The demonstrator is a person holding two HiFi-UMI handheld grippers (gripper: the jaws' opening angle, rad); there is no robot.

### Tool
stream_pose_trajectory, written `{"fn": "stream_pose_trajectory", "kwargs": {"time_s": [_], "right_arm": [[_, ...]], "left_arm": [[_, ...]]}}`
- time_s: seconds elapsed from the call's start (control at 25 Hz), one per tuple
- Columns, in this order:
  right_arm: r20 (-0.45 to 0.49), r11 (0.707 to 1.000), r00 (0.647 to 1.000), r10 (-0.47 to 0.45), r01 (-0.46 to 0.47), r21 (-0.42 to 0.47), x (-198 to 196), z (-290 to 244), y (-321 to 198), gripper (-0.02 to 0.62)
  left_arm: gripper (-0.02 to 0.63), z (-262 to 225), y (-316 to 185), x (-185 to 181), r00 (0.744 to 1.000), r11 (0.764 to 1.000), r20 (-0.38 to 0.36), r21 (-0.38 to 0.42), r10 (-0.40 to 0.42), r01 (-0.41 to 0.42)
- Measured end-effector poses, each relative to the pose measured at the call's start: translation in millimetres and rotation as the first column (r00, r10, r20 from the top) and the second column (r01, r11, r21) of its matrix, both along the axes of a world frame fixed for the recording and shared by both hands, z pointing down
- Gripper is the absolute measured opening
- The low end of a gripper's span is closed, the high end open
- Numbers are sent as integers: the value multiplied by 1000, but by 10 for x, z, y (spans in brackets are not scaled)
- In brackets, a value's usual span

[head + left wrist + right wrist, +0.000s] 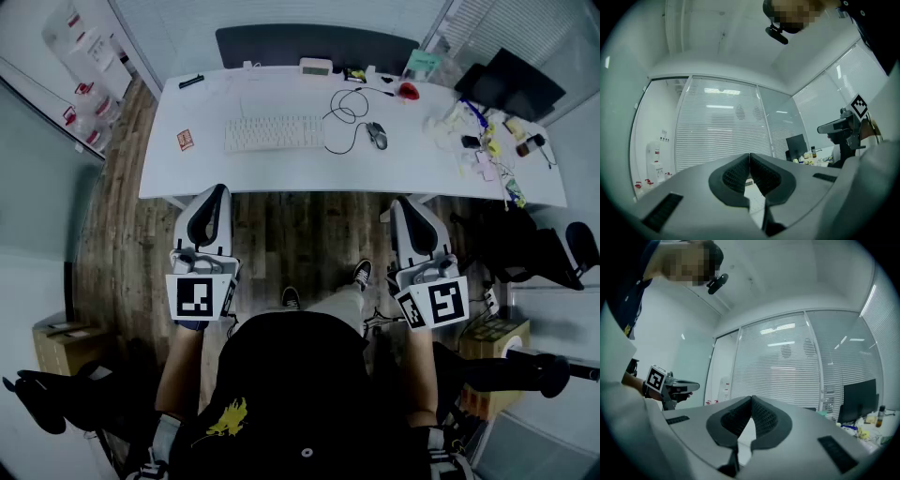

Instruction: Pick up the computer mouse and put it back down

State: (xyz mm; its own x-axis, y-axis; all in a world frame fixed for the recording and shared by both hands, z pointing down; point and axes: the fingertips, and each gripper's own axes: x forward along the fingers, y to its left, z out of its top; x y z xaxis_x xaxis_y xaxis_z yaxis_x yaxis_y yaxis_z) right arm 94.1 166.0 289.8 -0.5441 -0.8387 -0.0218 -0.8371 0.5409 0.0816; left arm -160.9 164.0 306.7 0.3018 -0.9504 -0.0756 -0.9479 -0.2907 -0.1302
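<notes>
Mouse (377, 135): small, dark, rounded oval; lies on the white tabletop (216, 98) just right of the keyboard (273, 133), well apart from both grippers.
Cord (343, 114): thin and dark, runs from the mouse in loose loops toward the far side of the tabletop.
Left gripper (219, 190): jaws closed tip to tip with nothing between them; held level over the floor (291, 225), just short of the tabletop's near edge and touching nothing.
Right gripper (405, 201): jaws likewise pressed together and empty; level, near the tabletop's front edge, below and a little right of the mouse in the head view.
Pads (761, 174): dark, finely ribbed, curved inward to meet at a point; set in smooth pale grey shells.
Marker cubes (197, 296): white faces with black square patterns, one on each gripper near the person's hands.
Tabletop shape: long, smooth, matte white slab with rounded corners.
Keyboard make: pale, flat rectangle with rows of small keys.
Floor make: dark wood planks with visible grain.
Card (185, 141): small, orange-red and white, flat on the tabletop left of the keyboard.
Clutter (483, 141): many small mixed items at the tabletop's right end, too small to tell apart.
</notes>
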Motion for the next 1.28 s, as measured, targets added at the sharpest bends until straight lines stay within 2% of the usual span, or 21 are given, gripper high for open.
{"fn": "stream_pose_trajectory", "kwargs": {"time_s": [0.4,0.56,0.8,0.96,1.04,1.12,1.16,1.28], "right_arm": [[-69,1000,998,7,-6,15,-54,75,47,14],[-61,999,998,30,-27,43,-23,24,117,15],[-50,997,997,56,-53,53,32,-13,117,17],[-39,995,996,77,-74,60,70,-40,146,17],[-32,994,996,88,-86,61,107,-45,141,18],[-28,993,994,103,-101,60,148,-54,128,45],[-24,992,993,111,-110,58,168,-60,120,63],[-14,991,992,127,-127,52,212,-76,86,128]], "left_arm": [[9,138,63,-83,1000,1000,7,-19,-19,19],[9,139,111,-100,1000,1000,11,-14,-17,17],[9,-15,155,-19,1000,999,-7,38,6,-5],[14,-20,185,-76,1000,999,-9,36,-6,7],[35,4,181,-82,1000,999,7,32,-8,8],[126,24,174,-78,1000,1000,29,29,-3,2],[149,16,168,-76,999,1000,31,30,-4,3],[162,62,155,-90,998,1000,67,9,-1,0]]}}
